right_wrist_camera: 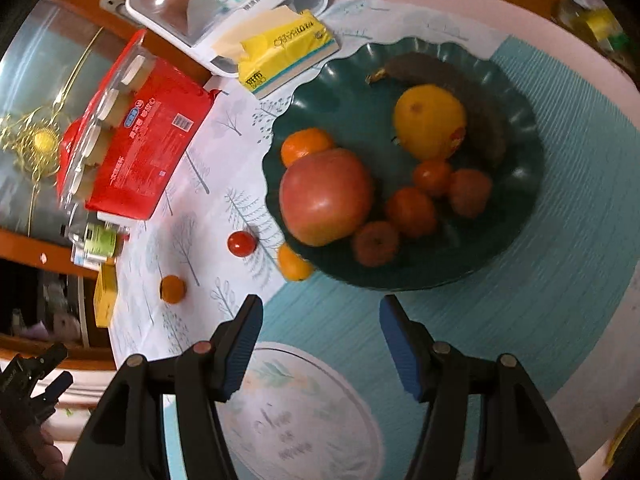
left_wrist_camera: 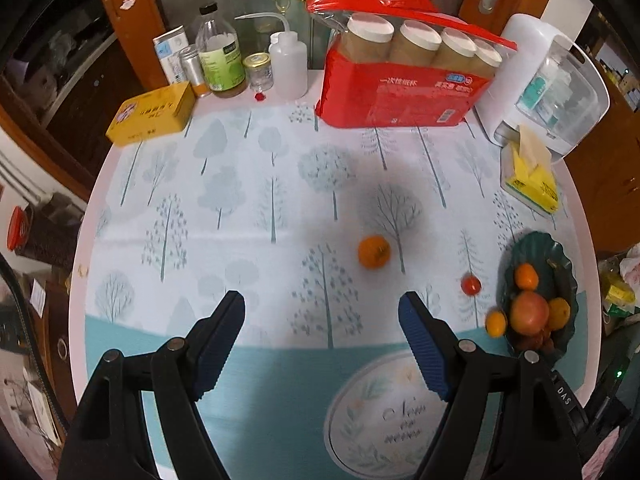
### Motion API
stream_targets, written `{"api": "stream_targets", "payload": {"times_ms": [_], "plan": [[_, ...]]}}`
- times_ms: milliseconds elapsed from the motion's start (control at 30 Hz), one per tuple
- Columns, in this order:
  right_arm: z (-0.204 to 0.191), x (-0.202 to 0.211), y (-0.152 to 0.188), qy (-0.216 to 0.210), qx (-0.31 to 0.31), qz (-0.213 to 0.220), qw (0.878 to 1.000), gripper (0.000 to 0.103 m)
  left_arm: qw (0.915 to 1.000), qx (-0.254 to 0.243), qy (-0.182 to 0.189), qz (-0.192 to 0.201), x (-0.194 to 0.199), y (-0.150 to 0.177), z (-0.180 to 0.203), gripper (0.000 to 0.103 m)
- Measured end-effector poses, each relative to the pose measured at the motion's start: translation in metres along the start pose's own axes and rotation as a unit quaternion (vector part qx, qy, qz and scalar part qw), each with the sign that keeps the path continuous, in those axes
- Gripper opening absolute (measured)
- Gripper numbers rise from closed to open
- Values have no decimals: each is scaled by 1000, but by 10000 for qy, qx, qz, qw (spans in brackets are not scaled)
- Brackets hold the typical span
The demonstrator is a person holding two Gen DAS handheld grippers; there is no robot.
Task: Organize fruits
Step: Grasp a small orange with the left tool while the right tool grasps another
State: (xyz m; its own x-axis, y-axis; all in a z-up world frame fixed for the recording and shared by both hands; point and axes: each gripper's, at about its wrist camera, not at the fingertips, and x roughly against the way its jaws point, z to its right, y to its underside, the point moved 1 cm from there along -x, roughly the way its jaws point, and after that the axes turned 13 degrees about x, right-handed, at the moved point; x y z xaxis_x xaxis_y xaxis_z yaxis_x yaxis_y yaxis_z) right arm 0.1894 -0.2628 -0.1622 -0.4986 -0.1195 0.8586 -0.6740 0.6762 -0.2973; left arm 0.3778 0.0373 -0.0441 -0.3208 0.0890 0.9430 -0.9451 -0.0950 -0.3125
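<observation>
While most of the fruit sits in the dark green plate (right_wrist_camera: 516,240), three pieces lie out on the table. Inside the plate are a big red apple (right_wrist_camera: 326,196), a yellow orange (right_wrist_camera: 430,120), a small mandarin (right_wrist_camera: 304,146) tucked behind the apple, a few little red-orange fruits (right_wrist_camera: 412,210) and a very dark banana (right_wrist_camera: 484,120) along the far rim.

Just outside the plate, touching or nearly touching its edge, is a small orange kumquat (right_wrist_camera: 294,266). Near it sits a red cherry tomato (right_wrist_camera: 241,243). Farther out on the tree-pattern tablecloth (left_wrist_camera: 240,208) lies a lone mandarin (left_wrist_camera: 373,252), well apart from the plate.

The left gripper (left_wrist_camera: 322,312) hangs over the cloth with its jaws wide apart — nothing is between them. The lone mandarin is ahead of it, closer to its right-hand finger.

The right gripper (right_wrist_camera: 320,316) hangs just in front of the plate's near rim. Its jaws are apart too, a bit less wide, and hold nothing.

At the back of the table stand a red pack of paper cups (left_wrist_camera: 400,80), a yellow tin box (left_wrist_camera: 152,114), some bottles and jars (left_wrist_camera: 222,60) and a white squeeze bottle (left_wrist_camera: 288,64). A yellow tissue pack (left_wrist_camera: 530,180) and a white machine (left_wrist_camera: 556,80) with a clear cover sit off to the right — near the plate.
</observation>
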Motion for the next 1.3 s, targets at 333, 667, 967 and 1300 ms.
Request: {"api": "stream_targets", "payload": {"times_ms": [333,667,967,1300], "plan": [[-36,-34,4,660,-287,122,9973,61,9996,-81,146,-232,-59,-33,7,78],[-44,-61,-1,1362,-179,304,9901,61,9989,-103,417,-180,-115,-31,18,78],[-47,-69,0,1692,-70,531,9841,61,9968,-264,752,-37,-140,-20,30,78],[-56,-74,0,1922,206,535,9797,53,9960,-413,752,-256,-165,-9,38,65]]}}
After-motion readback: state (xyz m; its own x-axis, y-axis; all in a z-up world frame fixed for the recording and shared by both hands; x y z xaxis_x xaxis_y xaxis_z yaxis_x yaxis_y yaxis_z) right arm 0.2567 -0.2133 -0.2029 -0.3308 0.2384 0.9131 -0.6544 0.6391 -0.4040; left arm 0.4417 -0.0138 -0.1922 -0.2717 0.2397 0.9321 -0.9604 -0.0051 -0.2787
